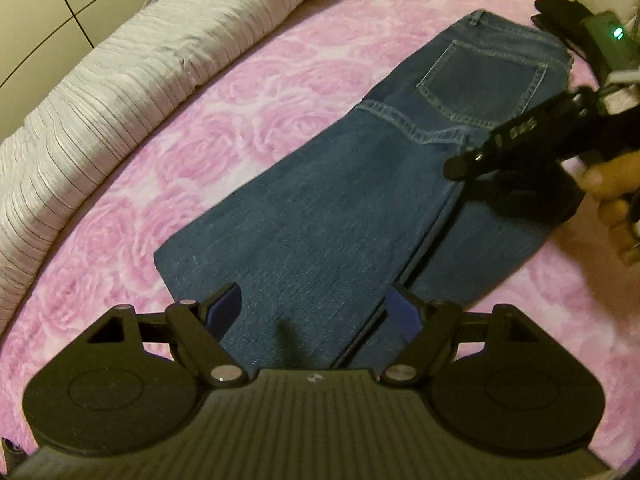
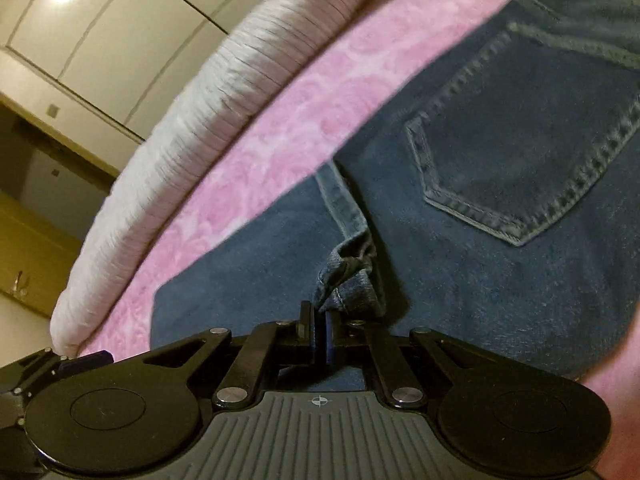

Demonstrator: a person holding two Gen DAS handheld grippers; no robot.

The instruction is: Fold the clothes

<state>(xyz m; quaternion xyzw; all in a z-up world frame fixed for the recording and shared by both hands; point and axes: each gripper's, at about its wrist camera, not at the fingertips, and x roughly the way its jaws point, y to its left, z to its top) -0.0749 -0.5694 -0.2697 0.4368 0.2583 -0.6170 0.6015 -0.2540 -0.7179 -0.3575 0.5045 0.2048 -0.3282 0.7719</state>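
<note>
Pink rose-patterned bedspread [image 1: 168, 184] is carrying the blue denim jeans [image 1: 304, 224], lying flat, pocket up.
You're hovering the left gripper [image 1: 316, 312] wide open; your right gripper [image 2: 319, 334] is pinching a bunched seam. Heavy, stiff denim: be gripping thick hems.

The jeans [image 1: 320, 216] are lying flat across the middle of the pink blanket [image 1: 248, 92], leaving a broad bare strip open between them and the rumpled grey quilt [image 1: 120, 80], which is walling off that far side. The right gripper [image 1: 456, 168] is hanging over the jeans' seat, blocking that end. The left gripper [image 1: 316, 312] is hovering over the legs' end.
</note>
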